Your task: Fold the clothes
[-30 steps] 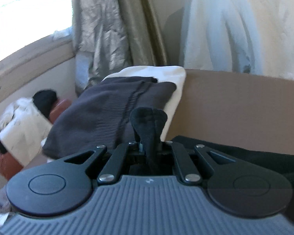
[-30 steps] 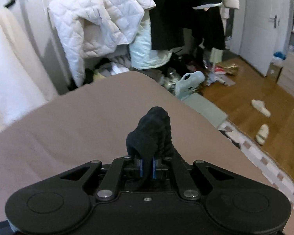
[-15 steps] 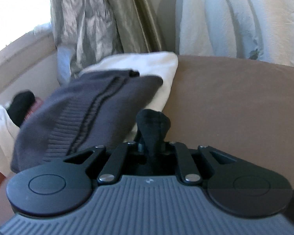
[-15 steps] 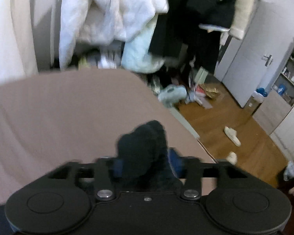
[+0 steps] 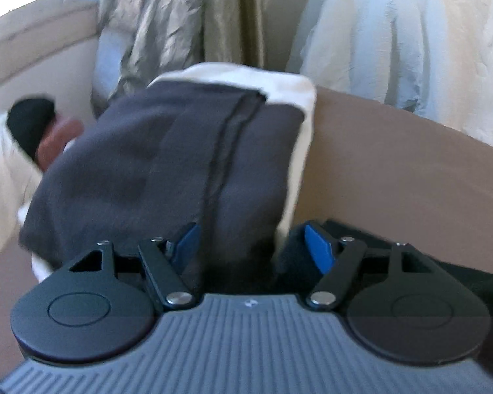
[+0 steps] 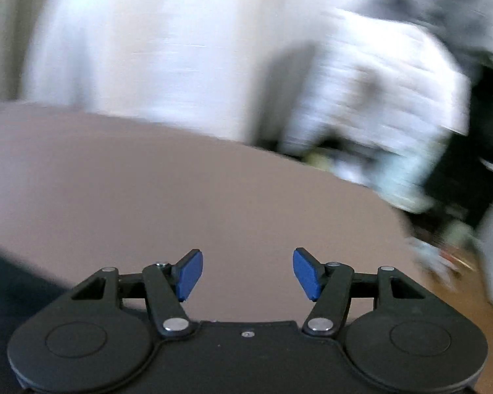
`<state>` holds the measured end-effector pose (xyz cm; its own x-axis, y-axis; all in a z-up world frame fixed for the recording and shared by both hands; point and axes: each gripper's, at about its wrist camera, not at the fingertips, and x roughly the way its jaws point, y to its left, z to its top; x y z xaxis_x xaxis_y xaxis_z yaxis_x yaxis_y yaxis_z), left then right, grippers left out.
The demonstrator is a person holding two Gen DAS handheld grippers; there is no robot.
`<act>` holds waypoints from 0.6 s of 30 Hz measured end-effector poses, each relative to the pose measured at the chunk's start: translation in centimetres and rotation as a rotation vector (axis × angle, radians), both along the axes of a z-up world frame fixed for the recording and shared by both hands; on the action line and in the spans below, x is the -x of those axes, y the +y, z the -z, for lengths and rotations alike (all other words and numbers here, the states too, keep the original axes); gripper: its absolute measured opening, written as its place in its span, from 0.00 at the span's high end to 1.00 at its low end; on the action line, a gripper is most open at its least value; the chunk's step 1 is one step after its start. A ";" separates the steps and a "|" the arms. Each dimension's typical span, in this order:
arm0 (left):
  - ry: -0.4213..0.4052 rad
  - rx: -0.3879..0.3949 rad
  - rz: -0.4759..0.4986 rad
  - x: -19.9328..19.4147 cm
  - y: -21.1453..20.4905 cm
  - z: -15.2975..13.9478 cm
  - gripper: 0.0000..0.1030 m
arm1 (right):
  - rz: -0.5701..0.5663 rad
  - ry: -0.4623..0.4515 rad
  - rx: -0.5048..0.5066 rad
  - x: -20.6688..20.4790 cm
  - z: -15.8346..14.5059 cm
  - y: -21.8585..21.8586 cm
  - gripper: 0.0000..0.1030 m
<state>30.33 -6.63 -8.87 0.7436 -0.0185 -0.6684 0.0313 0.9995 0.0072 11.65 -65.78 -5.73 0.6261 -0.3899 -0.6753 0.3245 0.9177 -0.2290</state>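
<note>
My left gripper [image 5: 251, 246] has its blue pads [image 5: 315, 246] apart and its jaws are opening. A slack fold of the black garment [image 5: 292, 262] lies between them, pressed by neither pad. Just ahead is a folded dark grey garment [image 5: 154, 170] stacked on a folded white one [image 5: 299, 92]. My right gripper [image 6: 248, 274] hovers over the brown bed cover [image 6: 181, 180]. Its jaws are closing slightly but still stand wide with nothing between them. A dark cloth [image 6: 10, 279] shows at the lower left of the right wrist view.
Curtains [image 5: 187, 16] and a pale hanging cloth [image 5: 394, 32] stand behind the bed [image 5: 394, 170]. White and black clothes [image 5: 13, 138] lie at the far left. In the blurred right wrist view, a white quilted jacket [image 6: 361, 82] hangs beyond the bed edge, with floor clutter at right.
Both grippers were shut on bunched black cloth and have let it go. The left one moved up to the folded pile. The right one swung fast to the left, blurring its view.
</note>
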 end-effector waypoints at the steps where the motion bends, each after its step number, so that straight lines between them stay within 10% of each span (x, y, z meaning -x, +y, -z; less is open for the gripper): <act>1: -0.003 -0.001 -0.013 0.2 0.7 0.2 0.31 | -0.057 0.004 -0.020 -1.2 0.3 2.3 0.36; 6: -0.098 -0.090 -0.072 1.7 3.6 -0.3 0.31 | -0.318 0.064 -0.067 -6.0 2.1 13.5 0.36; 12: 0.022 0.134 0.013 3.9 6.6 0.6 0.31 | -0.614 0.134 0.112 -8.9 5.1 25.6 0.35; 18: 0.070 0.326 0.025 5.8 6.2 4.0 0.29 | -0.605 0.185 0.226 -11.9 8.1 29.5 0.36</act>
